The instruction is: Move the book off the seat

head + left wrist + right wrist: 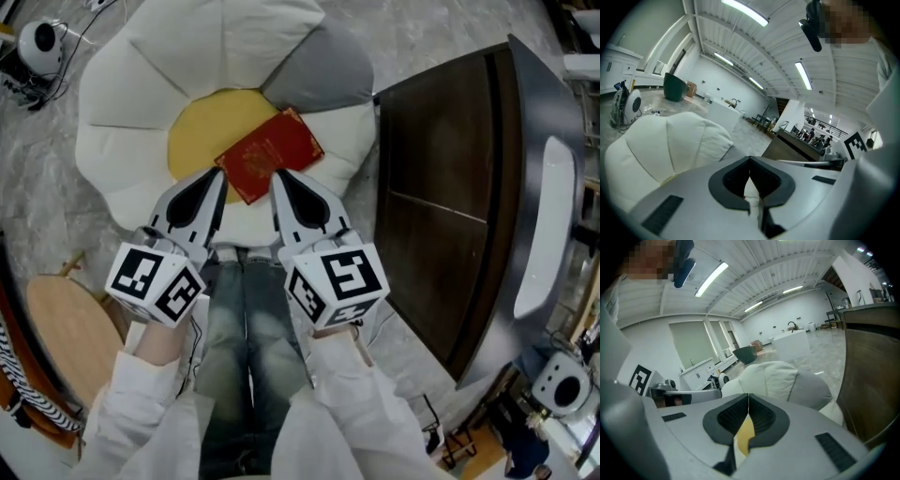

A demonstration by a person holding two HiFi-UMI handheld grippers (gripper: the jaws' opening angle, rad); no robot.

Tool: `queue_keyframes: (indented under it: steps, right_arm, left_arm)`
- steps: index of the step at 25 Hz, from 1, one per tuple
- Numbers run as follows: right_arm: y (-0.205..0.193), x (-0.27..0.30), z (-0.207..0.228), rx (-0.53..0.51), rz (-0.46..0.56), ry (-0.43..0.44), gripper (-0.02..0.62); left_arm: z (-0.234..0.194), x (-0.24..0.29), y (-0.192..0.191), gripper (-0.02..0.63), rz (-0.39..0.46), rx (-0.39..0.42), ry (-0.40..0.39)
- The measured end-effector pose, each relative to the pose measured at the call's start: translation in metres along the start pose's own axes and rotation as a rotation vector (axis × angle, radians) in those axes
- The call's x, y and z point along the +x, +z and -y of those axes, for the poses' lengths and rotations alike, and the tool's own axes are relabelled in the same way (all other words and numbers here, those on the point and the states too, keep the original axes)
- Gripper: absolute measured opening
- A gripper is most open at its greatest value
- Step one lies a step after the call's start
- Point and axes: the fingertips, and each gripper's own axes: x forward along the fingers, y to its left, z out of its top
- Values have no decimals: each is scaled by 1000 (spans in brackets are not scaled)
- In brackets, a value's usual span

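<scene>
Sleeves (pixel 141 403) and jeans (pixel 246 328) fill the bottom of the head view, so the person is standing right at the front edge of the flower-shaped seat (pixel 117 122). Both tools are held side by side over that edge. The left gripper (pixel 217 176) has its jaws closed tip to tip with nothing in them, and so does the right gripper (pixel 279 178). The red book (pixel 270 155) lies flat and turned at an angle, half on the yellow middle (pixel 192 131) and half on a white petal, with its far corner pointing at the gray petal (pixel 319 66). The left tip sits by the book's near-left corner and the right tip is over its near edge, but I can't tell if either touches. It's tight on the right, where the dark cabinet (pixel 441 187) stands just beside the seat. Bare floor (pixel 37 197) opens up on the left, with a round wooden stool (pixel 70 337) near the person's left arm.
</scene>
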Motion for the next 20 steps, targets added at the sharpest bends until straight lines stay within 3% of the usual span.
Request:
queue_keyframes:
  steps: [12, 20]
  right_arm:
    - [-102, 58, 54, 31, -20, -16, 12]
    - [-138, 84, 70, 51, -3, -12, 12]
  left_arm:
    - [-66, 58, -109, 6, -6, -40, 56]
    - [-95, 75, -159, 6, -34, -56, 63]
